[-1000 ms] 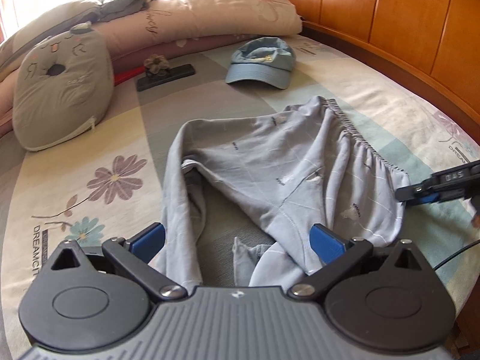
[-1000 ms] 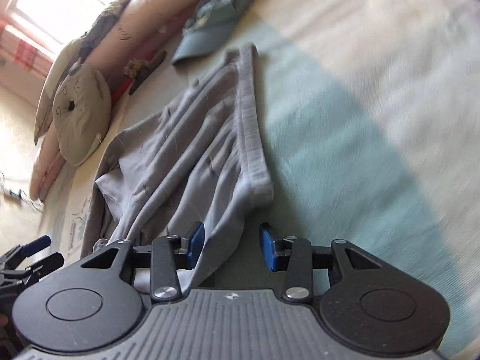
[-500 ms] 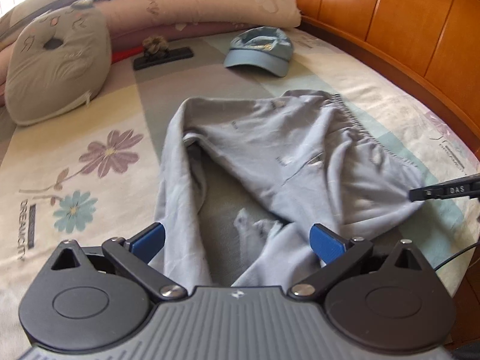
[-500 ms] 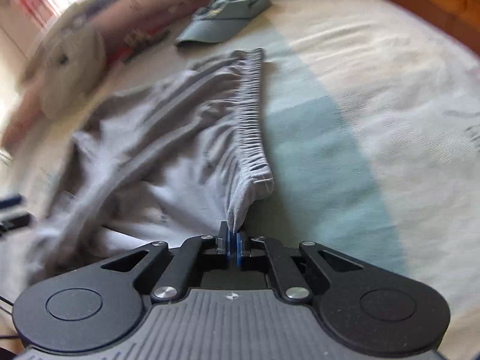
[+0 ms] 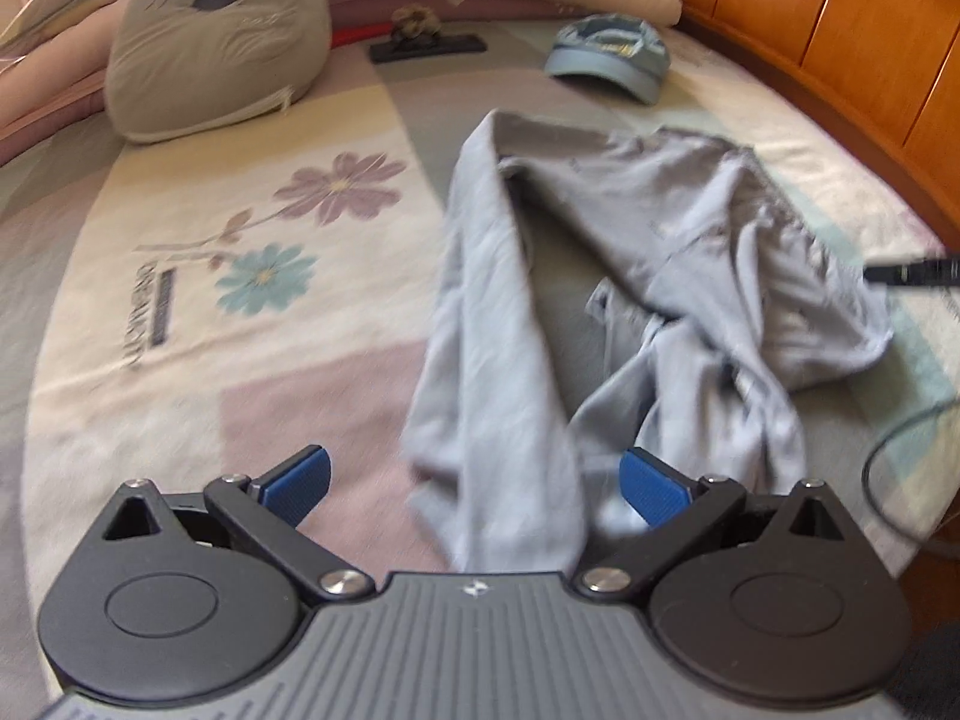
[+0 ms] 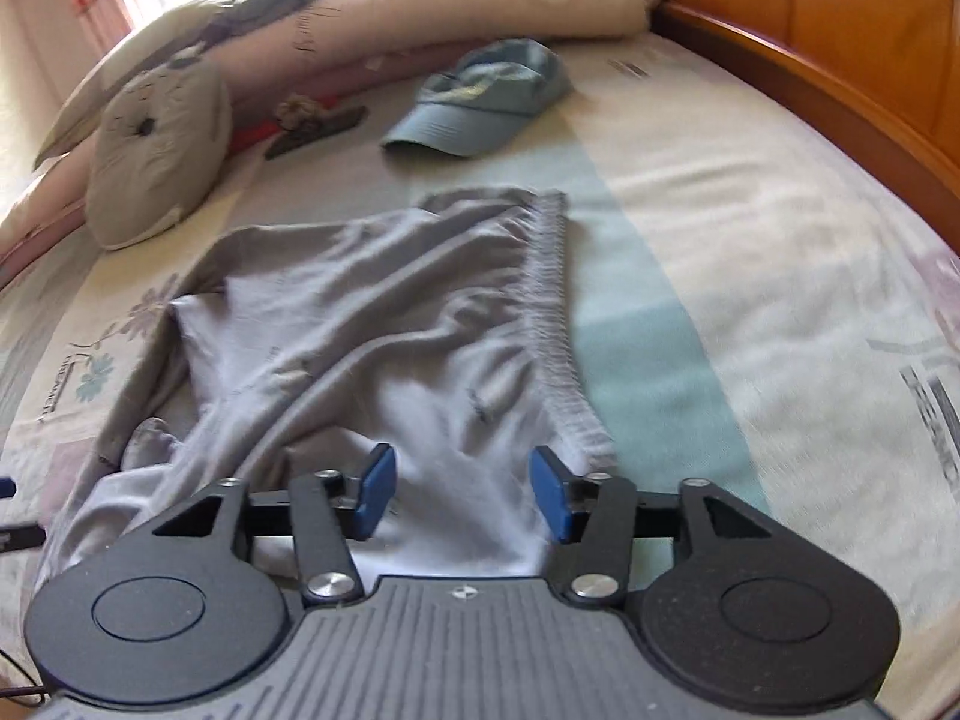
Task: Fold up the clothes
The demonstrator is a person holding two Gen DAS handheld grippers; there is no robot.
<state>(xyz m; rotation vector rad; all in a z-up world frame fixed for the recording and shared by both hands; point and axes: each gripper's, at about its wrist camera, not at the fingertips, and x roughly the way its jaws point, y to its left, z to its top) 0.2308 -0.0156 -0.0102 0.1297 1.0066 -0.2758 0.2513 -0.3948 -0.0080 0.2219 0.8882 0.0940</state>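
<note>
The fingers of the left gripper are spread wide and grip nothing, and those of the right gripper are also parted, somewhat less widely, with nothing pinched. The bed, covered in a flowered sheet, carries everything: a pair of grey trousers lies rumpled across its middle, waistband toward the wooden headboard side, legs trailing toward the near edge. In the left view one trouser leg runs down between the open fingers, its end passing under the gripper body, though whether the cloth touches either pad is unclear. In the right view the near end of the waistband lies just beside the right-hand pad, and the seat of the trousers fills the gap between the two. The cloth looks light, thin and limp; it should bunch and drag rather than hold a shape, so a pinch on a doubled edge seems best: the gathered waistband corner for the right, the leg hem for the left. A blue cap and a grey cushion lie well apart from the trousers, near the pillows.
</note>
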